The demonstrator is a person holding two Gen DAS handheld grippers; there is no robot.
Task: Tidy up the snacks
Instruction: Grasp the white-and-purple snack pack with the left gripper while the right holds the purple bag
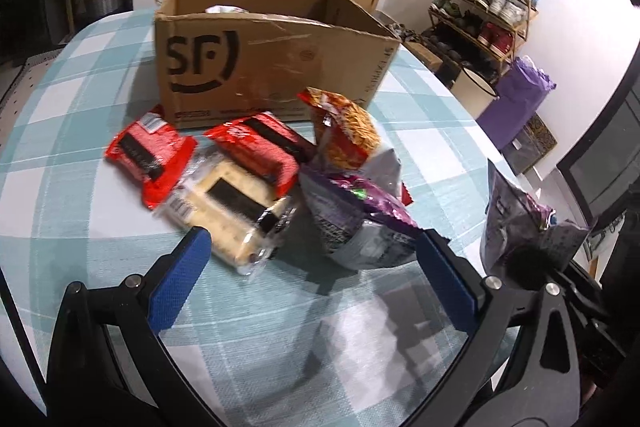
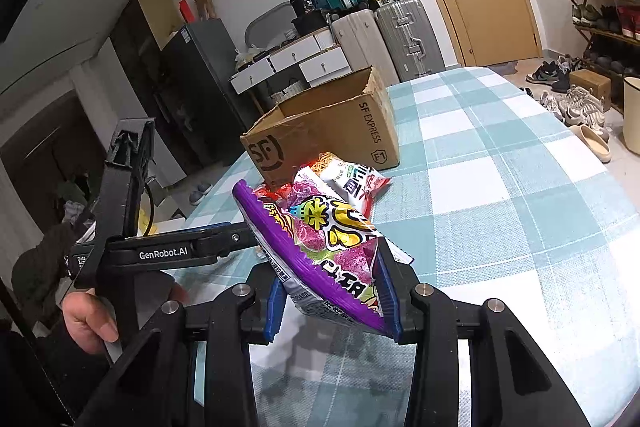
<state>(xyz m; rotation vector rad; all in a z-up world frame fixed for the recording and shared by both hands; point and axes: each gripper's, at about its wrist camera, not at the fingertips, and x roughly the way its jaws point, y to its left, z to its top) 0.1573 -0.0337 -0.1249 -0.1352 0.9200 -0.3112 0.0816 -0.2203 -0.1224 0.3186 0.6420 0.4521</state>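
Right wrist view alone shows the printed face of the purple snack bag (image 2: pixel 320 259): the right claw (image 2: pixel 332 311) is clamped on its lower edge, lifted off the checked desk (image 2: pixel 500 211). Left wrist view alone shows the left claw (image 1: pixel 308 259) spread wide, empty, above two red packets (image 1: pixel 148 159), a cream cracker pack (image 1: pixel 236 211) and another purple bag (image 1: pixel 352 223) lying before the open cardboard box (image 1: pixel 272 67).

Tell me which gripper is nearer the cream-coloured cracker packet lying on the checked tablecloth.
Left. The left gripper hangs open just above the cream-coloured cracker packet, one blue pad beside it. The right gripper is off to the side, shut on a purple candy bag.
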